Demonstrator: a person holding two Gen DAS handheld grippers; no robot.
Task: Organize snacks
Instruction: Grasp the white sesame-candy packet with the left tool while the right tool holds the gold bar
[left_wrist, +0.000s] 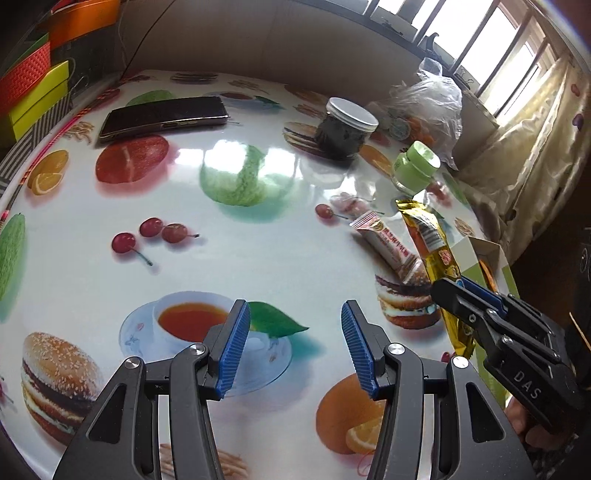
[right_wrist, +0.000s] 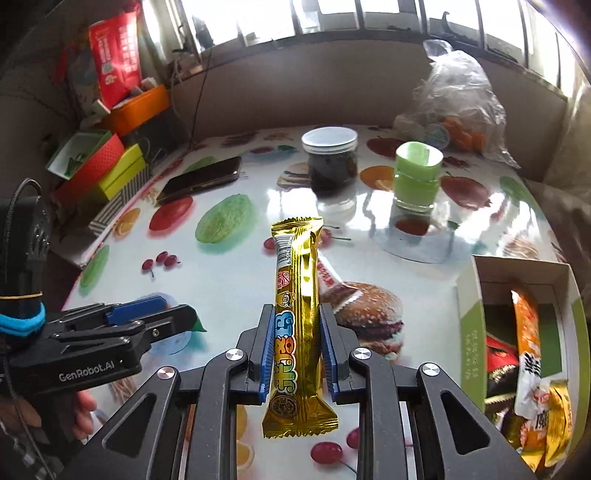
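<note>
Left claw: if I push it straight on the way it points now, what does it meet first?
Most likely the bare tabletop. The left claw is open and empty, angled down at the printed cloth; nothing stands between its pads. The phone and the dark jar sit farther off, though depth is hard to judge.

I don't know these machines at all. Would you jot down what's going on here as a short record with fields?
Right tool: shut on a gold snack bar, lifted off the table
Left tool: open, nothing between its pads
Snack box: open, at the table's right edge, several wrapped snacks inside
Left on table: pink-wrapped bar
Other items: dark jar, green-capped bottle, phone, plastic bag
Table: glossy fruit-and-burger print
</note>
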